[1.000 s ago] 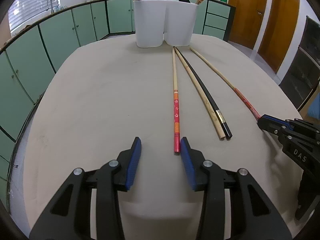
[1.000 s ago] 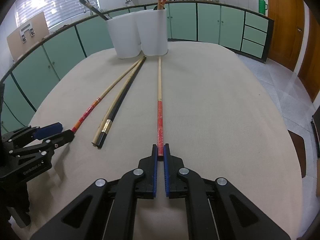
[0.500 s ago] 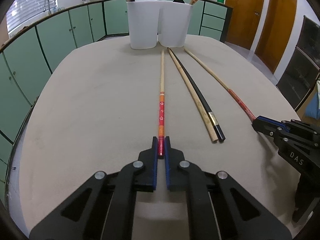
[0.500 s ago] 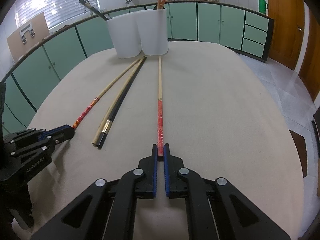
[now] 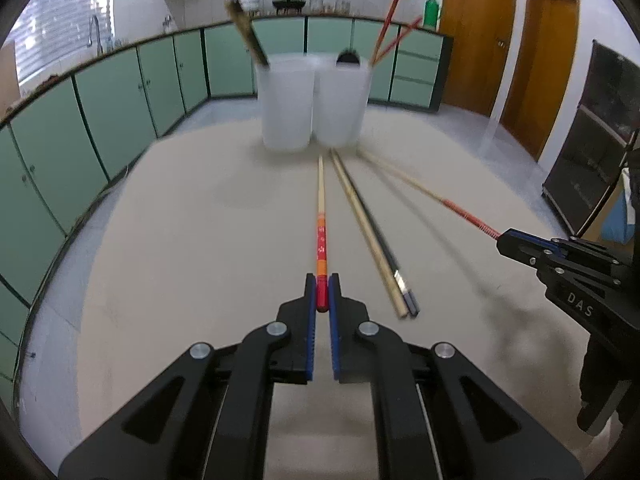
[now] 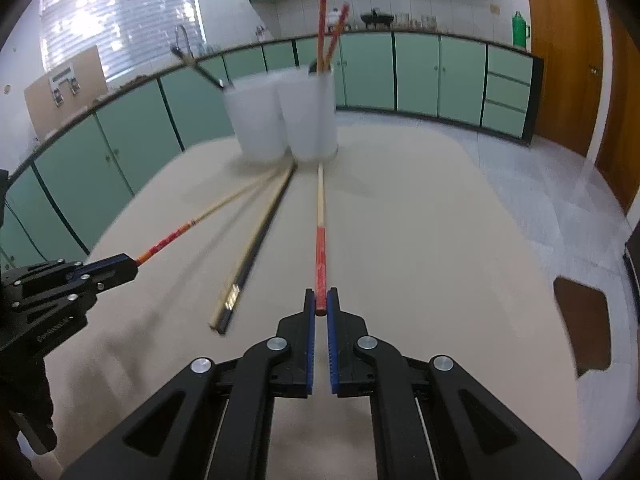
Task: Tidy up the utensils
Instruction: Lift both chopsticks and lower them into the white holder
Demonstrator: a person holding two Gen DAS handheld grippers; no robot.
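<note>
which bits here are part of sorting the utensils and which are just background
Job: left gripper on the red-and-orange chopstick; right gripper on the red-ended chopstick; tan and black chopsticks; white holders.

Background: green cabinets, wooden doors, green bottle.

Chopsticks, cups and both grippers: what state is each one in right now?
Left gripper: shut on red-and-orange patterned chopstick.
Right gripper: shut on red-ended wooden chopstick.
Plain wooden chopstick: lying on table.
Black chopstick: lying beside it.
Two white plastic cups: upright, holding utensils.
</note>
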